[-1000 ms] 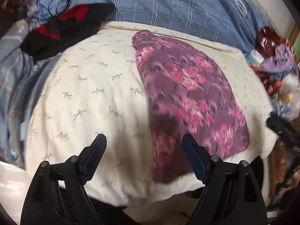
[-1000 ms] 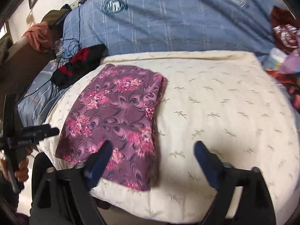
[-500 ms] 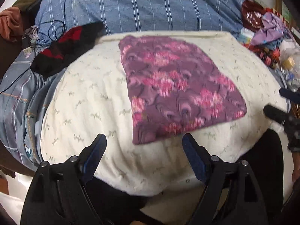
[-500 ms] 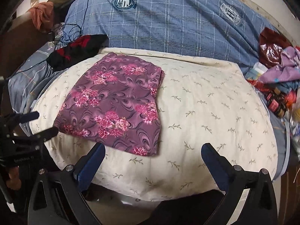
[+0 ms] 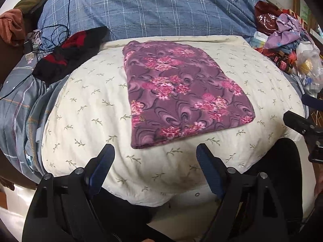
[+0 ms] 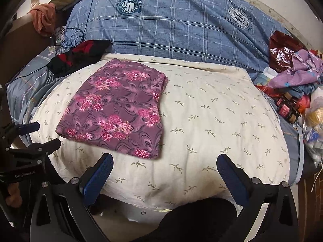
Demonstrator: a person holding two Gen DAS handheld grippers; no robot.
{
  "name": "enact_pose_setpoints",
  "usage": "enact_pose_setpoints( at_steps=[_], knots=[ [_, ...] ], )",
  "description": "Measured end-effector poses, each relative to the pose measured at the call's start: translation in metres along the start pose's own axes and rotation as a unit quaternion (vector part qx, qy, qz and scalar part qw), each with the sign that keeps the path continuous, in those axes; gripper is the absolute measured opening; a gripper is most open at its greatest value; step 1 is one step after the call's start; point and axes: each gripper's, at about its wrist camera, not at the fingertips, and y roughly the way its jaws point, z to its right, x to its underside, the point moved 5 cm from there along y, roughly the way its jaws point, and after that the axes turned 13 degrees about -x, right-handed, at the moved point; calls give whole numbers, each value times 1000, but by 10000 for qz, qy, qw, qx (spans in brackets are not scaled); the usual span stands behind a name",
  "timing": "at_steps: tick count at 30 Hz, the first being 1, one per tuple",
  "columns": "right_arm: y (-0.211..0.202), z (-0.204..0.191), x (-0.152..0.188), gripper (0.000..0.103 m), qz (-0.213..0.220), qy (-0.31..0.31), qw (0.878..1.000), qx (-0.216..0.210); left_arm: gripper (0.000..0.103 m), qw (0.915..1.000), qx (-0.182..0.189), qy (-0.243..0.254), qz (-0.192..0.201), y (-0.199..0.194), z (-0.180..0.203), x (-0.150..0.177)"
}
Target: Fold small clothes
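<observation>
Already the purple floral cloth (image 5: 181,96) lies folded flat on the cream pillow (image 5: 84,109), toward its left-rear corner. Left gripper (image 5: 155,157) & right gripper (image 6: 164,166) both gape, empty, clear of it. Prob. done w/ this piece; crumpled lilac garment (image 6: 296,70) off right edge looks unfolded.

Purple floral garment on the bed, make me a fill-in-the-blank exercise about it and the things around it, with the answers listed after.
1. The purple floral garment lies folded on a cream ____ with a small leaf print.
2. Both the left gripper and the right gripper have their jaws ____, with nothing between them.
3. The black and red garment lies beyond the floral one, next to a ____ checked quilt.

Missing words: pillow; open; blue
</observation>
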Motion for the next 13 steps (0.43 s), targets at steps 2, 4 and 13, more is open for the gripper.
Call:
enact_pose_setpoints(
  at_steps=[2,4,13],
  knots=[
    [0,2,0,103,-16,71,10000,-39,83,9999,94,37,-96,1,5,2],
    [0,3,0,103,-19,119,9999,-39,83,9996,193,88,-174,2,10,3],
    [2,10,-6,103,-5,92,9998,176,83,9989,467,35,-58,-9,24,-8]
  ],
)
